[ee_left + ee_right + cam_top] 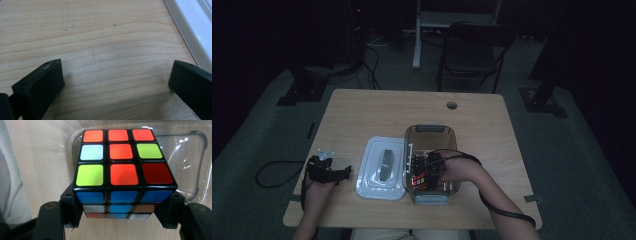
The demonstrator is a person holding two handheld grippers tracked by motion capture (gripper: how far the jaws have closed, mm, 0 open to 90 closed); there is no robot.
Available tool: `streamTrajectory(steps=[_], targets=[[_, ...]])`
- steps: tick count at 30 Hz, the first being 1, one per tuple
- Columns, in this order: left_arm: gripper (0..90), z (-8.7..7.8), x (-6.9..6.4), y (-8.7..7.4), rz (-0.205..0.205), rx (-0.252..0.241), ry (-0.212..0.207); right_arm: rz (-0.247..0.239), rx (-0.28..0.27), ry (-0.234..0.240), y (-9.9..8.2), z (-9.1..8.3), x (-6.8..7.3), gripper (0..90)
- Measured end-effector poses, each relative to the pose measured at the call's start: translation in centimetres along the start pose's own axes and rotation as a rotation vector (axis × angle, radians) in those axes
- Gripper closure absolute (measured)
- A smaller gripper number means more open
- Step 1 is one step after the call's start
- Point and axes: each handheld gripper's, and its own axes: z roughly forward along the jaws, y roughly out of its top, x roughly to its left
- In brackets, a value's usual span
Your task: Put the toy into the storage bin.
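Observation:
A puzzle cube (pixel 123 173) with orange, blue, green and red squares sits between the two black jaws of my right gripper (pixel 122 207), which press on its two sides. In the high view my right gripper (pixel 428 175) holds the cube (pixel 418 182) inside the near end of a clear plastic box (pixel 430 131). The box's white lid (pixel 382 167) lies flat on the table just left of the box. My left gripper (pixel 328 167) rests on the wooden table left of the lid. Its jaws stand wide apart over bare wood in the left gripper view (pixel 116 80), nothing between them.
The wooden table (pixel 382 110) has a round cable hole (pixel 452 105) at the back. The lid's white edge (pixel 190 32) runs along the right of the left gripper view. A dark chair (pixel 472 50) and stand legs stand on the floor beyond the table.

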Motion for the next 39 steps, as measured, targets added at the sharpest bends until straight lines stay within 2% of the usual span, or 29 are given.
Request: streamTrajectory(steps=[6,19,22,25,35,39], targets=[[0.6,0.0,0.0,0.0,0.0,0.0,0.0,0.014,0.057,-0.004,0.4,0.9,-0.3,33.7],[0.6,0.0,0.0,0.0,0.0,0.0,0.0,0.031,0.052,0.021,0.4,1.0,-0.6,33.5],[0.6,0.0,0.0,0.0,0.0,0.0,0.0,0.045,0.029,0.035,0.2,0.8,-0.7,32.4],[0.5,0.0,0.0,0.0,0.0,0.0,0.0,0.062,-0.028,0.045,-0.1,0.1,-0.7,29.9],[0.6,0.0,0.0,0.0,0.001,0.002,-0.001,0.091,-0.161,0.023,-1.5,-1.7,-0.8,25.6],[0.6,0.0,0.0,0.0,0.0,0.001,-0.002,0.125,-0.215,0.015,-2.3,-2.1,-1.0,23.2]])
